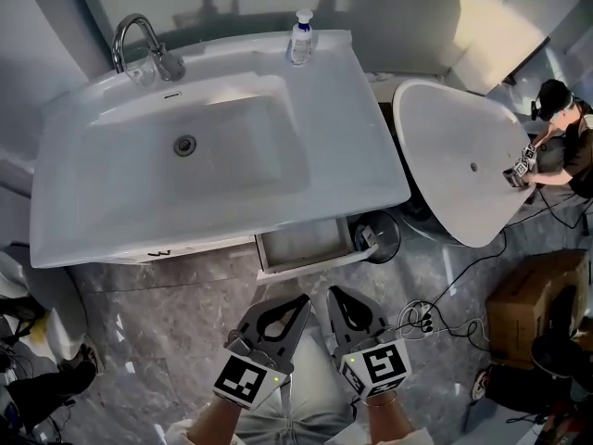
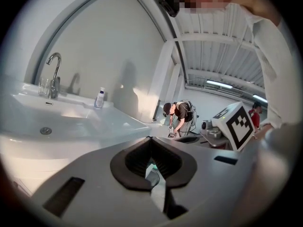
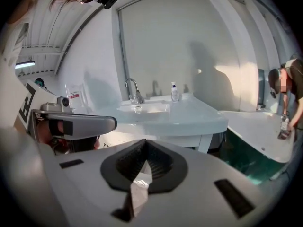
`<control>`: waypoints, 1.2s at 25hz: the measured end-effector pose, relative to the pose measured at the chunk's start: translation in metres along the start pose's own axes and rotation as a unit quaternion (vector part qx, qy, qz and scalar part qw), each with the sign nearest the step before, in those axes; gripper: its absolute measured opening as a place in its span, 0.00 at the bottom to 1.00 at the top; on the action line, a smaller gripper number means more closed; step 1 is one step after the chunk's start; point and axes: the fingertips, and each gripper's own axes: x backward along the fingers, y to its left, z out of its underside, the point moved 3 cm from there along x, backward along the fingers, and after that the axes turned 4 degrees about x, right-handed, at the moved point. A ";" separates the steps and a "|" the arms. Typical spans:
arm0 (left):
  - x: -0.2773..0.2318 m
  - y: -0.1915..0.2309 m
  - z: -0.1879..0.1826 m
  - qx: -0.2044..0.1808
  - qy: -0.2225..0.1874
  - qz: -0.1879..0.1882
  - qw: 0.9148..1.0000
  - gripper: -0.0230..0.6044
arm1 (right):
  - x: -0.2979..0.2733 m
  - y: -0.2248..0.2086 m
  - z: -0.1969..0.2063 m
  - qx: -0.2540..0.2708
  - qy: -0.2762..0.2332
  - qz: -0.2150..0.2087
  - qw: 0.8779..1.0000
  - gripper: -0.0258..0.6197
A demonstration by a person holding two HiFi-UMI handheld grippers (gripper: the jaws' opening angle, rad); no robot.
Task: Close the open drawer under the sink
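drawer (image 1: 304,243) ajar, just ahead, untouched | left gripper (image 1: 302,300) closed | right gripper (image 1: 334,294) closed

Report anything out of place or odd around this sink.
The drawer under the sink's front right edge stands pulled out, its inside exposed. Loose cables trail across the floor to its right. Nothing looks spilled or broken.

Chrome faucet (image 1: 163,61), small pump bottle (image 1: 301,40), white bathtub (image 1: 445,156) — a person (image 1: 576,146) bent over it, cardboard box (image 1: 537,290)
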 end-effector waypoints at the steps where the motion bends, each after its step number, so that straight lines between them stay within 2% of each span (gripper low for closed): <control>1: -0.002 0.002 0.007 0.003 0.004 0.000 1.000 0.06 | -0.003 -0.001 0.006 -0.002 0.003 0.002 1.000 0.05; 10: -0.013 0.013 0.064 0.000 0.027 0.002 1.000 0.06 | -0.029 -0.009 0.064 -0.017 0.017 0.001 1.000 0.05; 17: -0.018 0.021 0.096 0.000 0.039 -0.012 0.999 0.06 | -0.048 -0.020 0.104 -0.029 0.028 0.008 0.999 0.05; 24: -0.024 0.031 0.117 0.017 0.047 -0.030 0.998 0.06 | -0.061 -0.022 0.125 -0.029 0.050 0.014 0.998 0.05; 30: -0.033 0.039 0.134 0.020 0.058 -0.038 0.997 0.06 | -0.073 -0.024 0.143 -0.032 0.054 0.003 0.998 0.05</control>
